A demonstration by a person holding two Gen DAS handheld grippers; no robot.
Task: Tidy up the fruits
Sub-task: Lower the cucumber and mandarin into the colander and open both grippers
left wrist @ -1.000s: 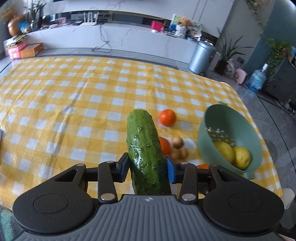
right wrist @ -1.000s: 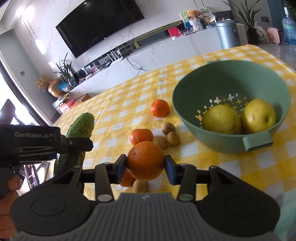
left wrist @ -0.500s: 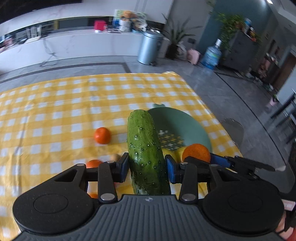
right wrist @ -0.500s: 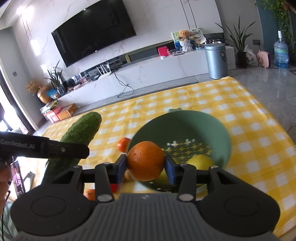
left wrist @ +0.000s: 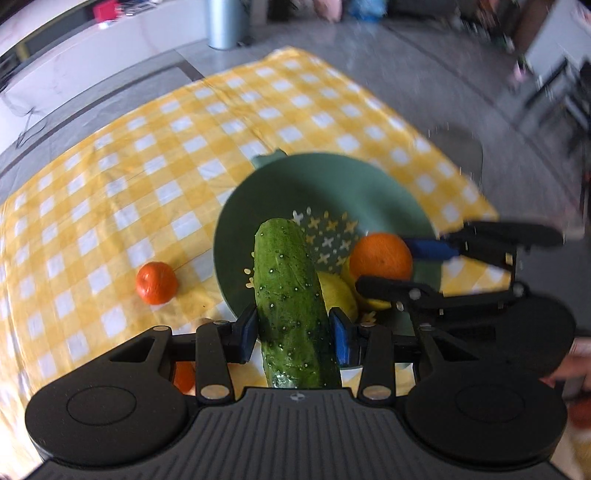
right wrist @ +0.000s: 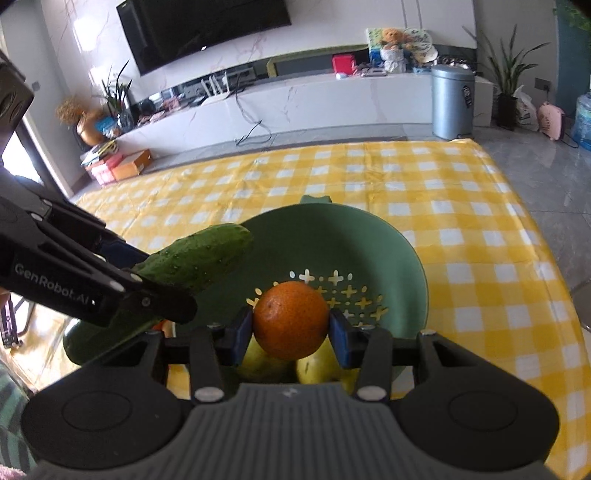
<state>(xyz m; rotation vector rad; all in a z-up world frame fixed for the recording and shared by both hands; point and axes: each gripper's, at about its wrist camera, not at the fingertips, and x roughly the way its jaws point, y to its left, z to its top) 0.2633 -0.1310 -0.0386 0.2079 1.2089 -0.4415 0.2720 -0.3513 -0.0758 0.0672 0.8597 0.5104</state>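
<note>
Your left gripper and right gripper look alike: matte black linkage arms with silver screws, blue fingertip pads, and a ribbed grey housing flanked by round black discs. White "GenRobot.AI" lettering marks the left one's side.

— What's hanging on the marble wall?
— A black television, above a long white console. Daylight is pouring onto the grey floor, where a steel bin is standing.
</note>
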